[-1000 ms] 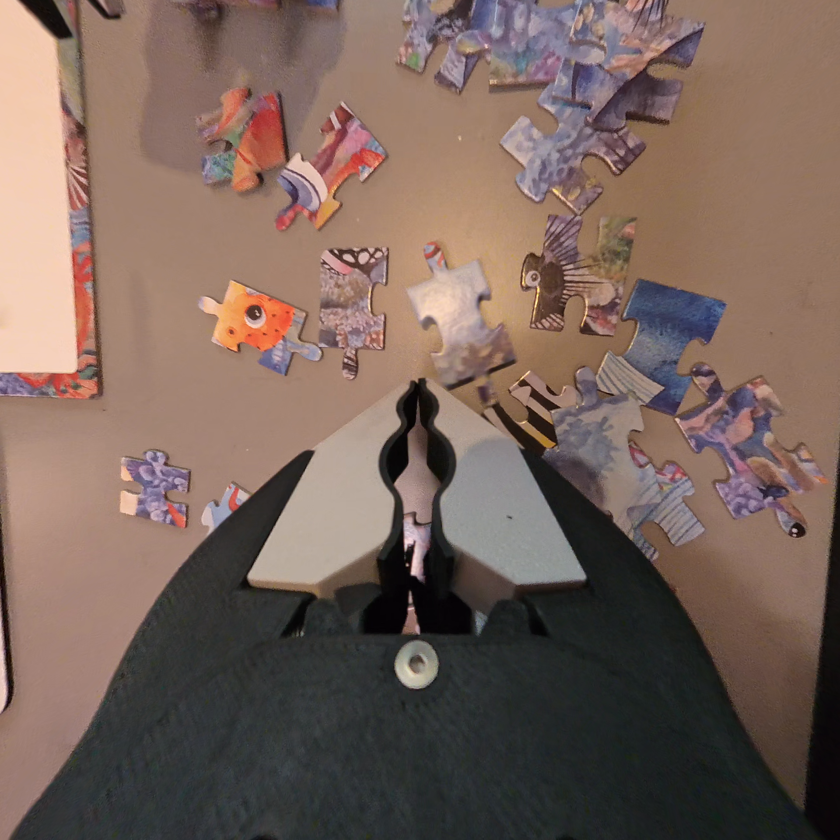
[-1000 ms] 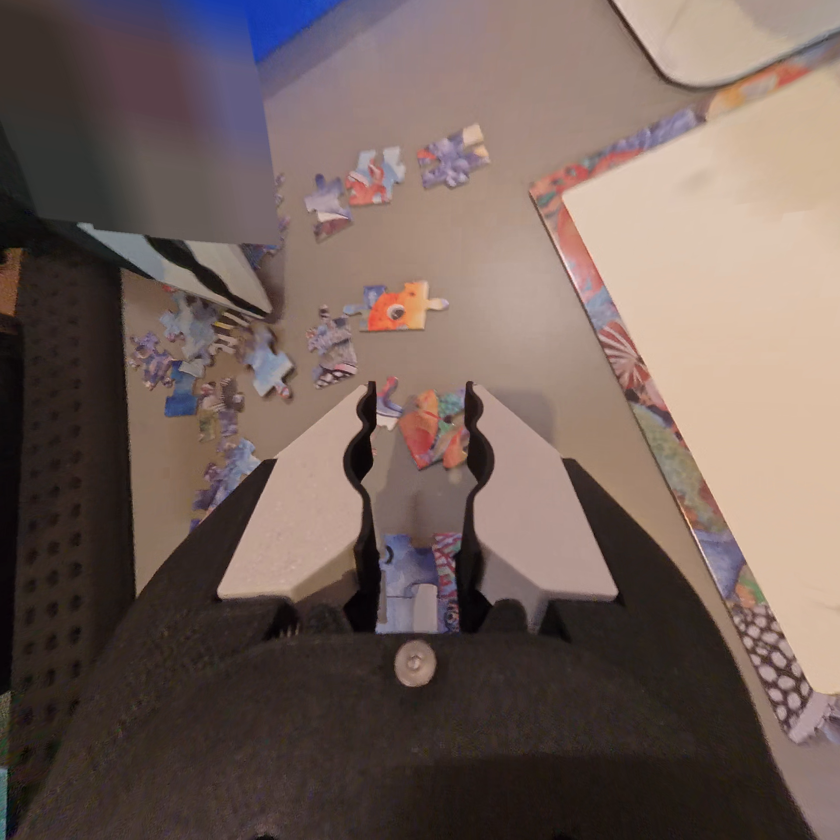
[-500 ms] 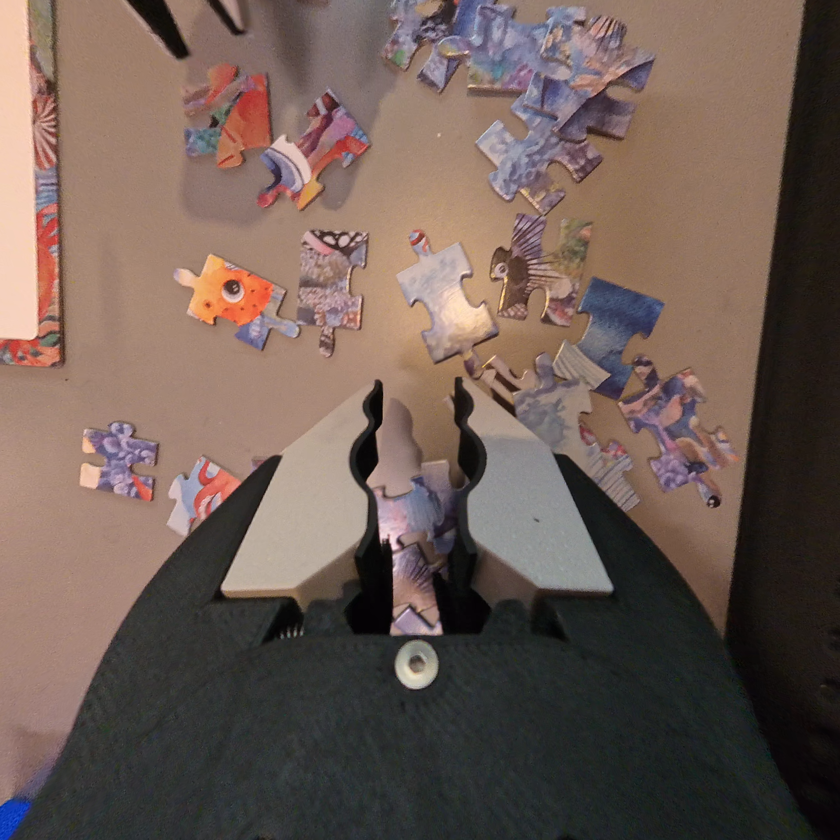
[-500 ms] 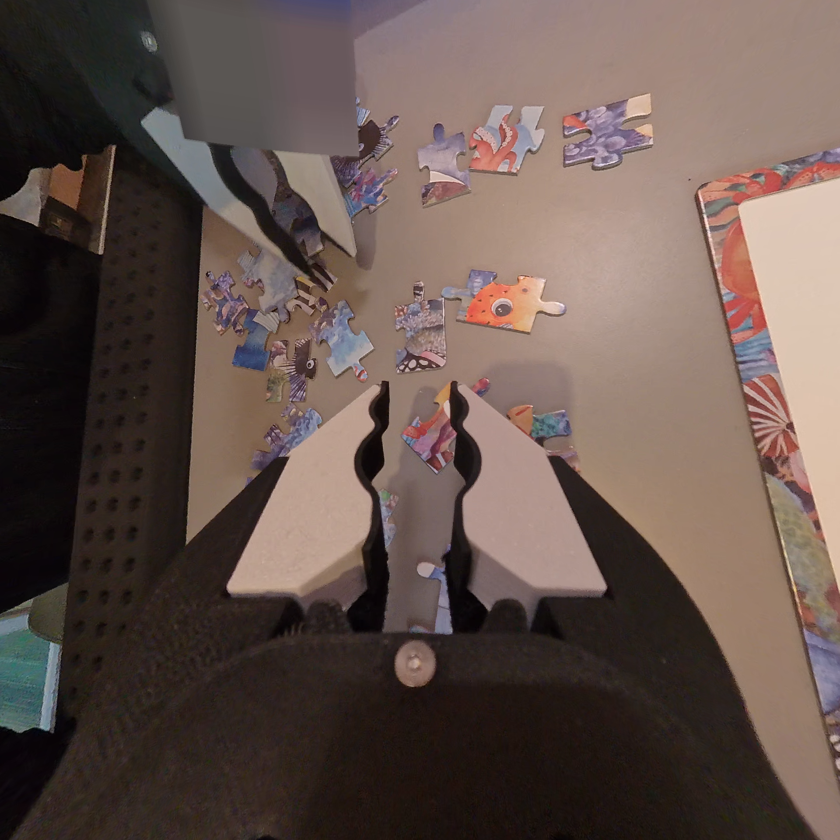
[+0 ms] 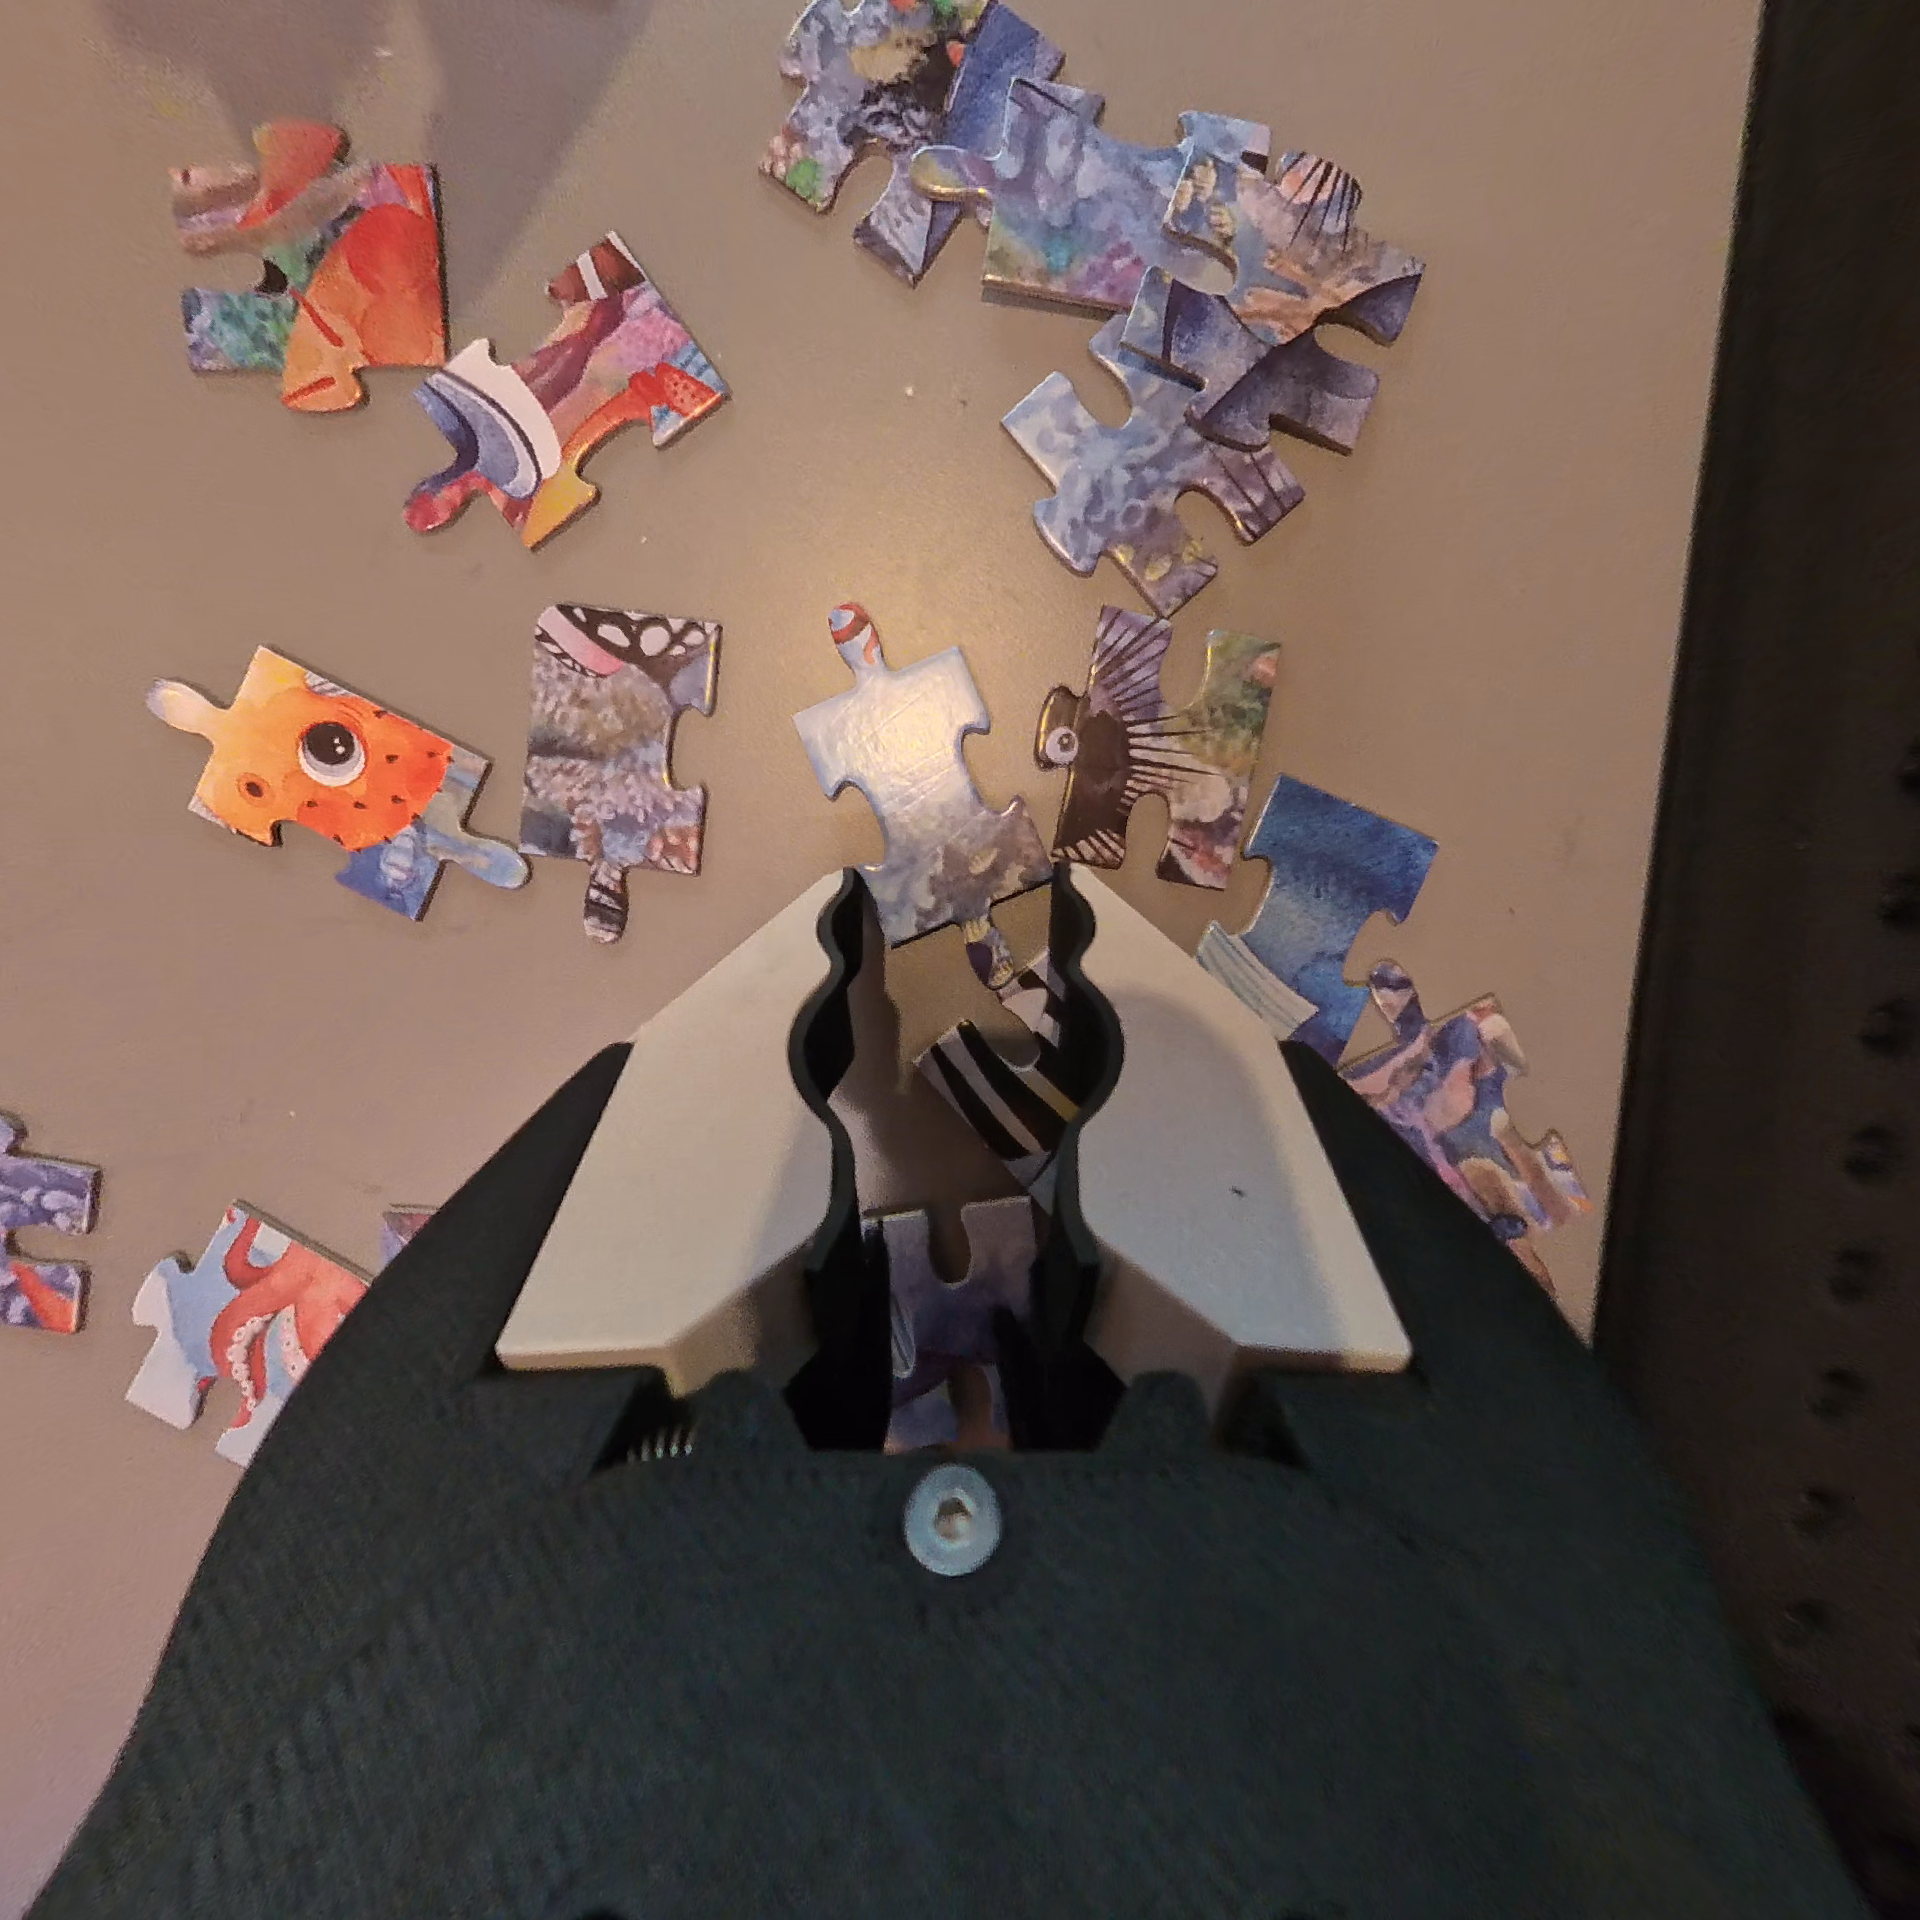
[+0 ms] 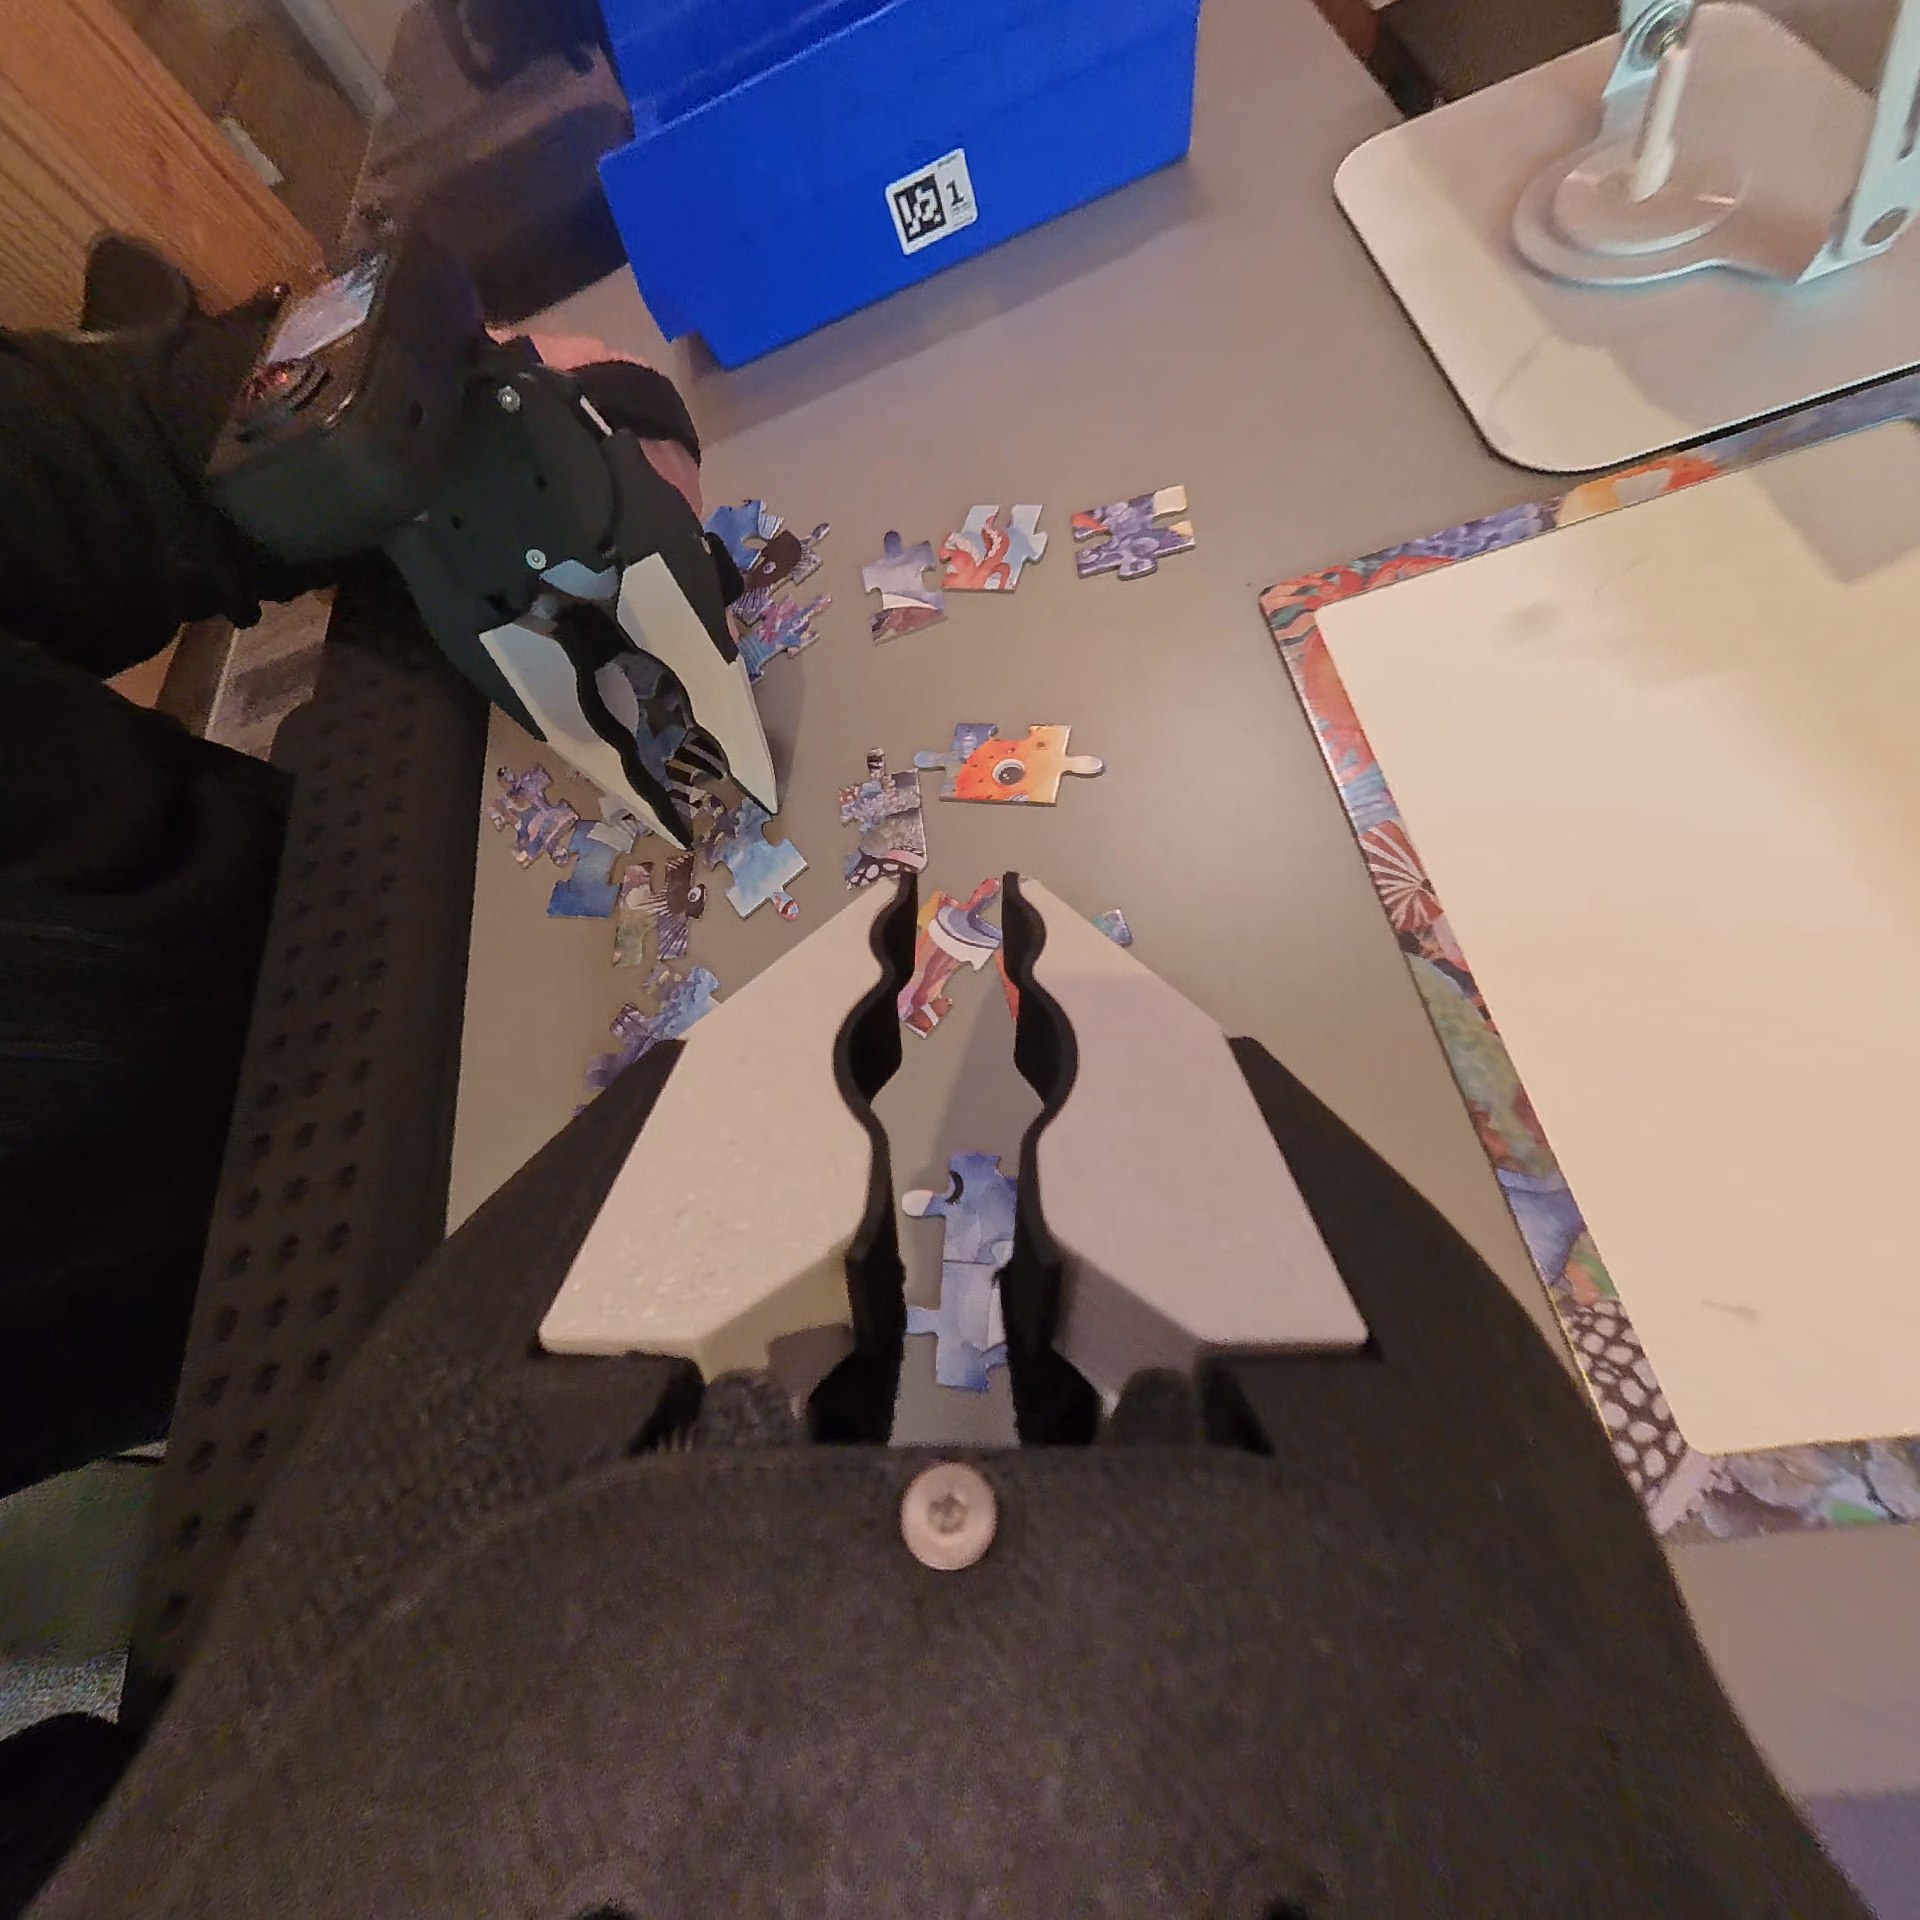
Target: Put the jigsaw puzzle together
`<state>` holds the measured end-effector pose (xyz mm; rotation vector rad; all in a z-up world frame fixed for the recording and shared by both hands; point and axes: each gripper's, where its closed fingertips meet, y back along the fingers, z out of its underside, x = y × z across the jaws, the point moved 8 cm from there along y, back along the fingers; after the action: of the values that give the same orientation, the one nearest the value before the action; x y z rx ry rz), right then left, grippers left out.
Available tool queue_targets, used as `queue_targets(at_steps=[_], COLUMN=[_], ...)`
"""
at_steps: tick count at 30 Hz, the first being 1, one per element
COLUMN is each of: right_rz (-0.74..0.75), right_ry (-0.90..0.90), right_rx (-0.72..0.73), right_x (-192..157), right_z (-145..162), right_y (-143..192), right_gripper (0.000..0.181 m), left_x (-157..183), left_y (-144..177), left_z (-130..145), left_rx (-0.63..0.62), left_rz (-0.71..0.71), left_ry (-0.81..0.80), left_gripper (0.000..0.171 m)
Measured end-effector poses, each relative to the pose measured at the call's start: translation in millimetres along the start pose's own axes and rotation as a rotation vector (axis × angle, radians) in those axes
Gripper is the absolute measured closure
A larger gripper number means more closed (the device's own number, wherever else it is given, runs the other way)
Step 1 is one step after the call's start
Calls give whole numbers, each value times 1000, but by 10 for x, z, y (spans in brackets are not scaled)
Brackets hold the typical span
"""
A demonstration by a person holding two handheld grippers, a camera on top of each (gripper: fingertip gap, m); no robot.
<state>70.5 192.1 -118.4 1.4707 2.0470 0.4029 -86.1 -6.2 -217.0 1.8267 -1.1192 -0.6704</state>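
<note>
From my remote station I logged materials. Puzzle pieces [image 5: 920, 790]: printed cardboard, slight sheen. Table [image 5: 208, 987]: matt grey, smooth. Left gripper [image 5: 951, 888]: rough, layered black plastic body, smooth pale fingers [image 5: 727, 1122]. Blue bin [image 6: 904, 156] at 12 o'clock: smooth plastic.

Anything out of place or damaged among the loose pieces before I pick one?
Nothing looks damaged. One oddity: the blue pieces at the top right of the left wrist view lie heaped, overlapping each other, unlike the orange fish piece and its neighbours, which lie flat and apart. The puzzle tray holds no pieces yet.
</note>
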Motion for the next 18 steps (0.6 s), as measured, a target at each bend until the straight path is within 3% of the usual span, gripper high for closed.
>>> queue_targets(at_steps=[6, 18], right_rz=[10, -87], right_ry=[-16, -18], right_rx=[15, -96], right_x=[38, -61], right_z=[34, 107], right_y=[114, -138], right_gripper=[168, 161], left_x=[-14, -60], left_y=[7, 104], left_z=[-19, -259], left_rx=[0, 34], left_rz=[-51, -184], left_ry=[-38, -153], left_gripper=[137, 137])
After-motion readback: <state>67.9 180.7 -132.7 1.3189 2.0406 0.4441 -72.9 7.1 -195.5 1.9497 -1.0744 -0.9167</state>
